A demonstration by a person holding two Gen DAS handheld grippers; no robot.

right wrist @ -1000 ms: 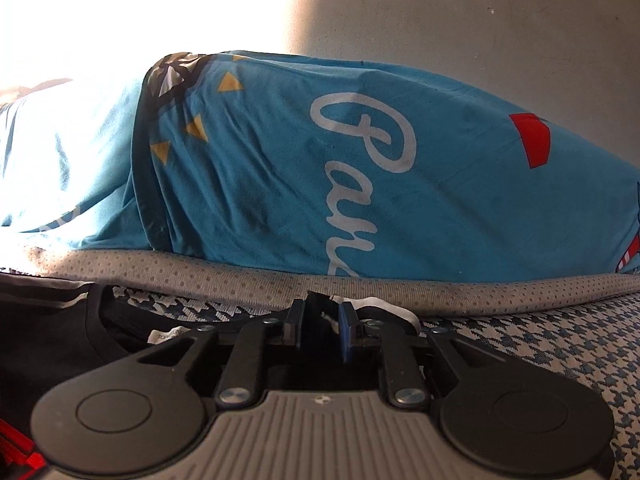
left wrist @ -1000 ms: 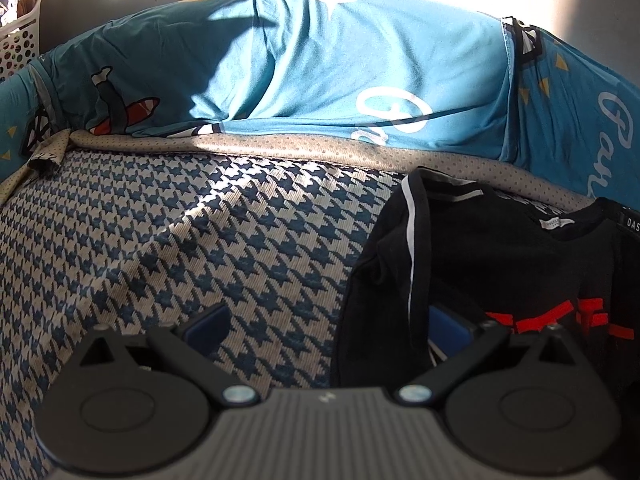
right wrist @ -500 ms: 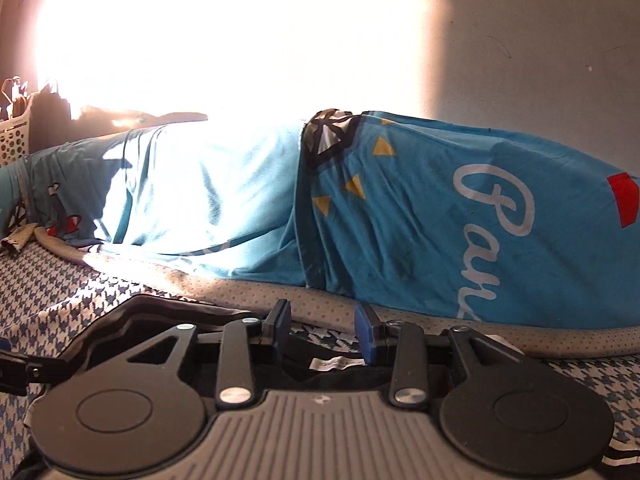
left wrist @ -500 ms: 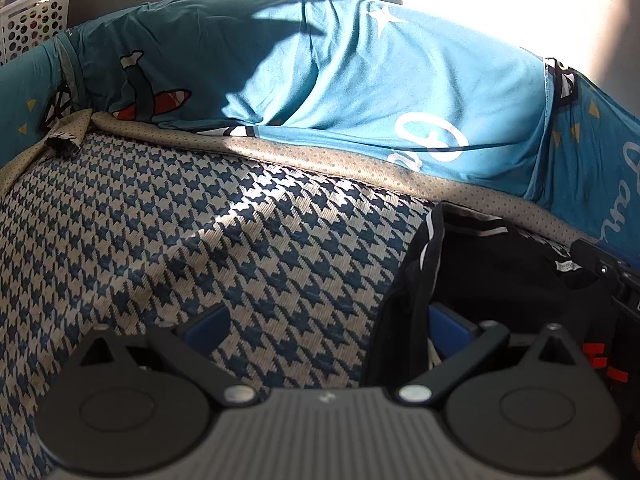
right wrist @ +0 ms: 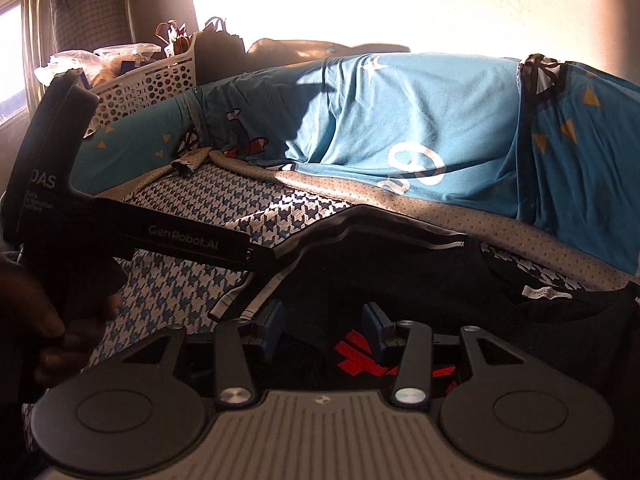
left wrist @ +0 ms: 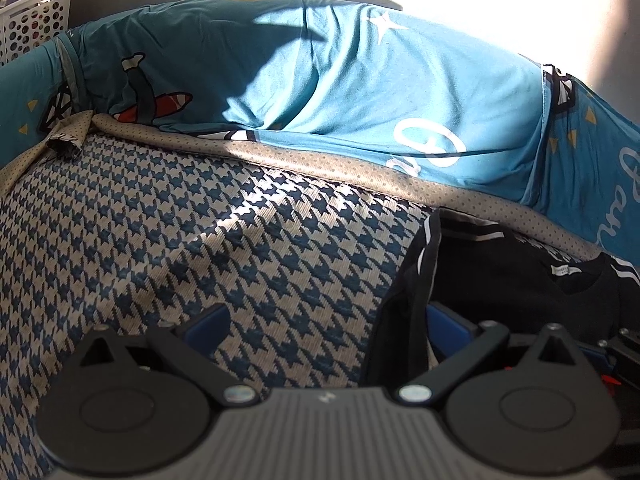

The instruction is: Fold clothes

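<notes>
Left wrist view: set low and close over the bed [left wrist: 168,248], angled down along the jaws, facing the blue pillows [left wrist: 360,92]; black shirt [left wrist: 500,280] at lower right.

Right wrist view: set low over the black shirt [right wrist: 400,280], tilted less steeply, facing the same pillows [right wrist: 400,120] and the wall; basket [right wrist: 152,84] at far left; left gripper [right wrist: 276,254] seen side-on.

Shared: houndstooth bed cover, pillows, basket [left wrist: 28,24], shirt's striped edge.
</notes>
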